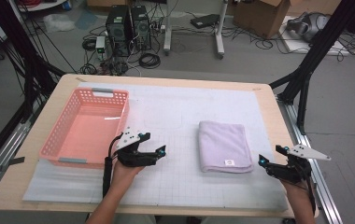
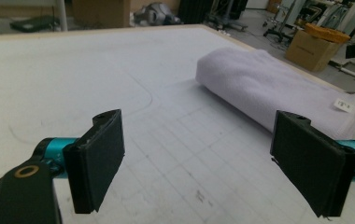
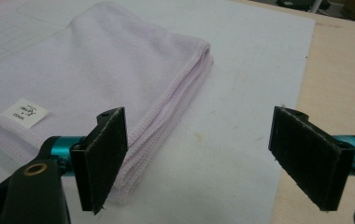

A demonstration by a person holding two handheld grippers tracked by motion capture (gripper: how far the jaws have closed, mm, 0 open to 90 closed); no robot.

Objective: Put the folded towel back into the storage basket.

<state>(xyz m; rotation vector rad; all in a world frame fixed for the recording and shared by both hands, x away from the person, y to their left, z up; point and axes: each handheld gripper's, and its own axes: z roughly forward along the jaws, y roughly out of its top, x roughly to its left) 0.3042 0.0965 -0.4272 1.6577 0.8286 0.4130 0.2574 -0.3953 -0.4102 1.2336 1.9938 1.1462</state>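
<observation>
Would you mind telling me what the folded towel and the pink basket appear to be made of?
The folded towel looks like soft microfibre or fleece cloth, pale lilac and matte: a fuzzy nap, stitched edges and a small sewn white label show in the right gripper view. The pink basket appears to be moulded plastic, slightly glossy, its walls pierced by a regular lattice of holes.

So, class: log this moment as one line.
left gripper: open, empty | right gripper: open, empty | folded lilac towel: on mat, untouched | pink basket: empty

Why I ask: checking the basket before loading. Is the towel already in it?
No, the towel lies folded on the mat, apart from the basket.
</observation>
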